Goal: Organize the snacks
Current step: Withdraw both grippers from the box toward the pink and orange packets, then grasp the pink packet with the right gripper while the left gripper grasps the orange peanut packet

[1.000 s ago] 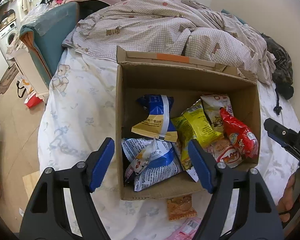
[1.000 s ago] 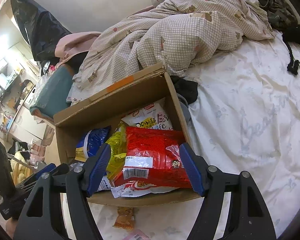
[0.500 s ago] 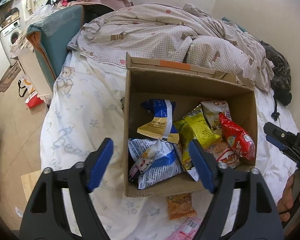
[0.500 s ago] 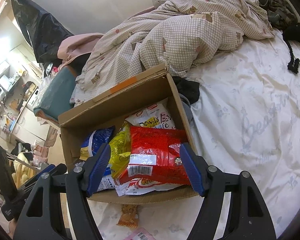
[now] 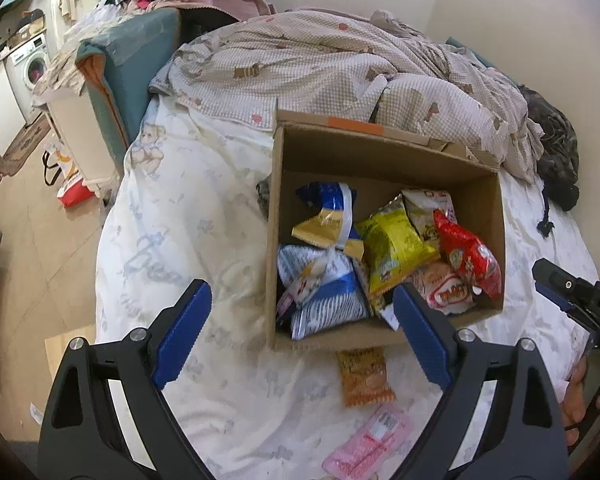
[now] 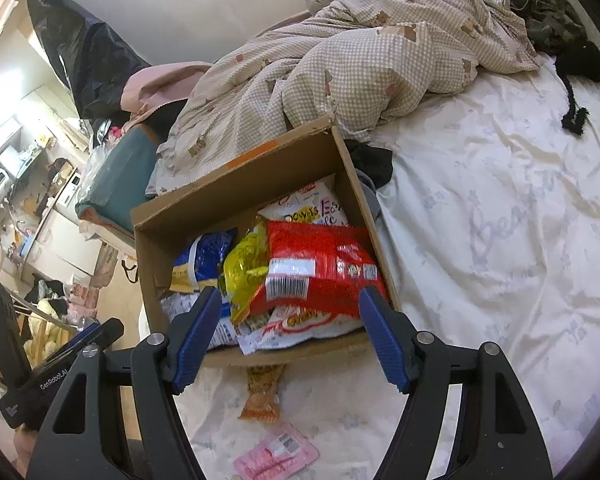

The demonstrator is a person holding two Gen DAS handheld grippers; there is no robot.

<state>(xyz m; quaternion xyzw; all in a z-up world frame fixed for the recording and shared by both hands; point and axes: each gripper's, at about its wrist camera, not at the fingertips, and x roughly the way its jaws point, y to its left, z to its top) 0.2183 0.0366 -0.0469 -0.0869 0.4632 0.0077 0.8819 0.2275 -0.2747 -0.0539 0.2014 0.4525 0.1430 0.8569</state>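
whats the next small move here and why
Probably lower the right tongs onto the orange packet lying on the sheet just outside the box. Both tongs are open and empty, and only that packet and the pink one are not boxed yet.

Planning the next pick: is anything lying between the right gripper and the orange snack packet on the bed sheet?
Nothing visible does. The orange snack packet lies alone on the sheet just below the open right gripper, near the cardboard box front wall; the pink packet sits nearer the camera.
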